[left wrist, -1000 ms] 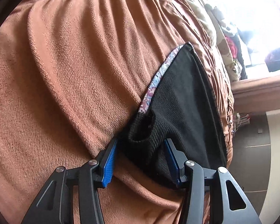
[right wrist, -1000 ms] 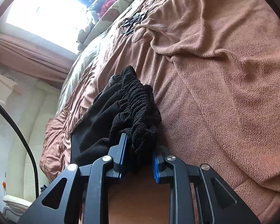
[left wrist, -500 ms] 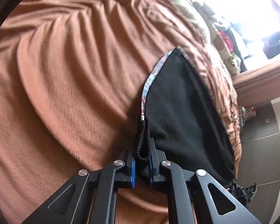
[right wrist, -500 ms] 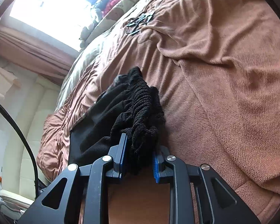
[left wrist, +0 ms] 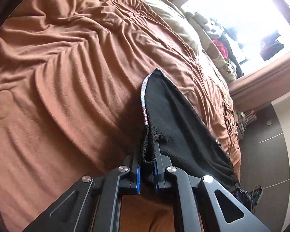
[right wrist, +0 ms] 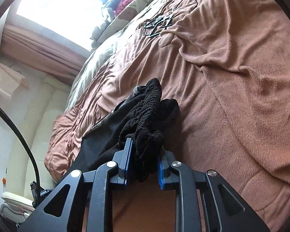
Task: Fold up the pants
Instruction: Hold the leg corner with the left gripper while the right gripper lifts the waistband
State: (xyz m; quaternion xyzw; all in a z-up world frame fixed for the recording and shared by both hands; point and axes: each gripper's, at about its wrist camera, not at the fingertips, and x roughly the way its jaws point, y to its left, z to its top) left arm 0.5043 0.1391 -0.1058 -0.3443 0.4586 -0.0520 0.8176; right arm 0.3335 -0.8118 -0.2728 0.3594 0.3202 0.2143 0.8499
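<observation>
Black knit pants [left wrist: 176, 119] with a patterned side stripe [left wrist: 144, 96] hang lifted above a brown fleece blanket [left wrist: 67, 67]. My left gripper [left wrist: 147, 154] is shut on a fold of the ribbed cuff, and the cloth stretches taut from there toward the right. In the right wrist view the gathered elastic waistband [right wrist: 148, 116] bunches up between the blue pads, with my right gripper [right wrist: 145, 152] shut on it. The rest of the pants [right wrist: 98, 145] trails down to the left over the blanket [right wrist: 232, 77].
Pillows and stuffed toys [left wrist: 216, 32] lie along the bed's far side under a bright window [right wrist: 63, 5]. The bed's edge drops to a dark floor [left wrist: 264, 135] with a cable and small items. A black hose [right wrist: 15, 123] and white furniture stand left of the bed.
The left gripper closed on the pants cuff and rose, pulling the cloth off the blanket. The right gripper lifted a little, still holding the waistband.
</observation>
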